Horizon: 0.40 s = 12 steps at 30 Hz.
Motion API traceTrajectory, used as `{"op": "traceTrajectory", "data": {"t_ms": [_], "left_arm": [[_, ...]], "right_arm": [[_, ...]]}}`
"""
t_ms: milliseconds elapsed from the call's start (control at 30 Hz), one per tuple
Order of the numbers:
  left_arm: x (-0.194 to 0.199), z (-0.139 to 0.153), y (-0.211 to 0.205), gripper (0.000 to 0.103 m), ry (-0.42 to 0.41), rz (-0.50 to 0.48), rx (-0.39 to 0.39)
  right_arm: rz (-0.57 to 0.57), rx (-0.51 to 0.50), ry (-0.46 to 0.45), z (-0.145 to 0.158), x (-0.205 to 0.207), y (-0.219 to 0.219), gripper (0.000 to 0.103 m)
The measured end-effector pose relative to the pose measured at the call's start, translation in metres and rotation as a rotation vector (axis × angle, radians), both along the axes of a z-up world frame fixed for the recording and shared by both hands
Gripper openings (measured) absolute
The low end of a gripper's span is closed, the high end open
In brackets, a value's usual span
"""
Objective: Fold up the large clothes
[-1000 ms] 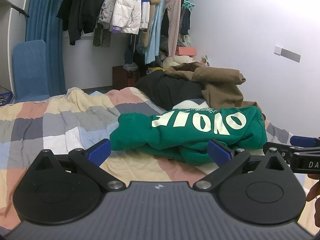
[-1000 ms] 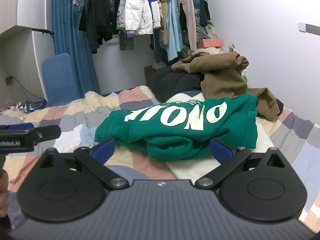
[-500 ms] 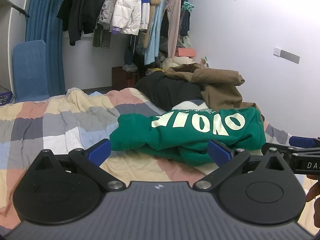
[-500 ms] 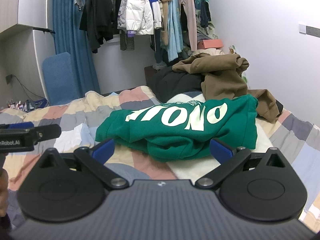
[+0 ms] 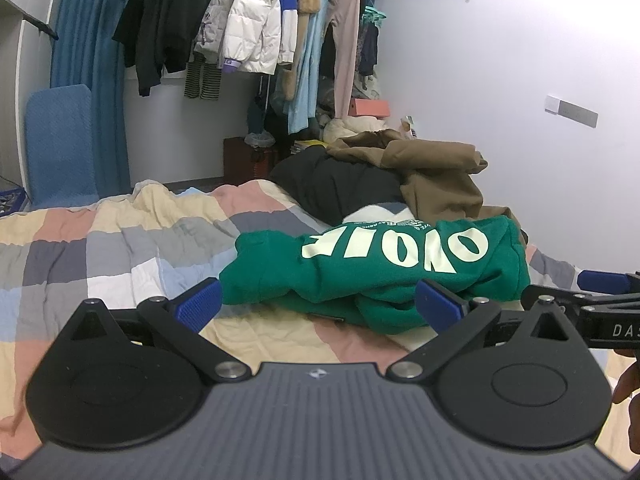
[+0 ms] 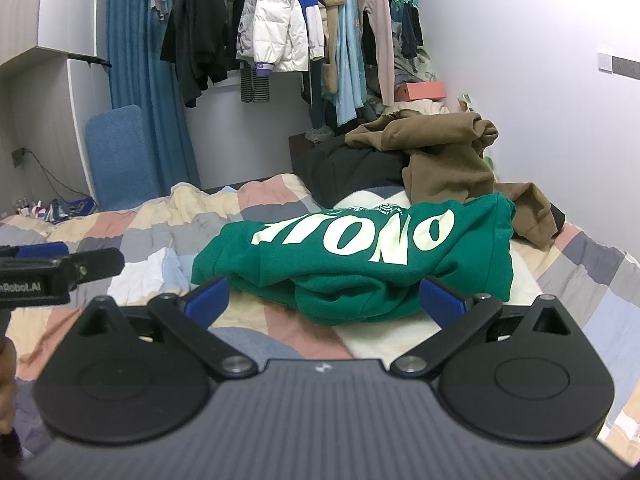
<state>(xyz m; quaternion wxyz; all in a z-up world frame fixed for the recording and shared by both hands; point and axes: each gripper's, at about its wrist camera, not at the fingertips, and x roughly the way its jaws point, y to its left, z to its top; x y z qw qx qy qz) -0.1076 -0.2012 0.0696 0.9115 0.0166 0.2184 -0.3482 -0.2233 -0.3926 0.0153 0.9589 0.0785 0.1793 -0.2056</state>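
- Hovering just short of the green sweatshirt (image 5: 376,276), both grippers hang above the quilt (image 5: 120,248) with nothing in them: left gripper (image 5: 318,306) spread wide, right gripper (image 6: 324,298) likewise released.
- Sweatshirt lies as a bundled, roughly folded heap on the bed, white lettering up, brown garment (image 6: 448,160) and a black one piled behind it, touching its far edge.
- Judging the step: either a pause after a fold or the run-up to the next grasp; it cannot be told which.
- Next move would call for each gripper to reach a near edge of the sweatshirt, the loose lump at the front looking like the part to tidy.
- Against the frames a second back: almost nothing changes. Sweatshirt unmoved, fingers just as open, left view tilting very slightly.
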Motion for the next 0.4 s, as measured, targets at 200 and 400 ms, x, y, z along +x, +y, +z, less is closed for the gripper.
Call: {"op": "traceTrajectory", "data": {"t_ms": [200,400], "left_arm": [[-0.0003,0.0007,0.0022,0.103,-0.003,0.007,-0.002],[0.0007,0.0011,0.0023,0.103,-0.001,0.006,-0.004]], "right_arm": [[-0.004,0.001,0.003,0.0011,0.0005,0.0000,0.103],[0.002,-0.003,0.003,0.0012,0.0005,-0.0001,0.103]]}}
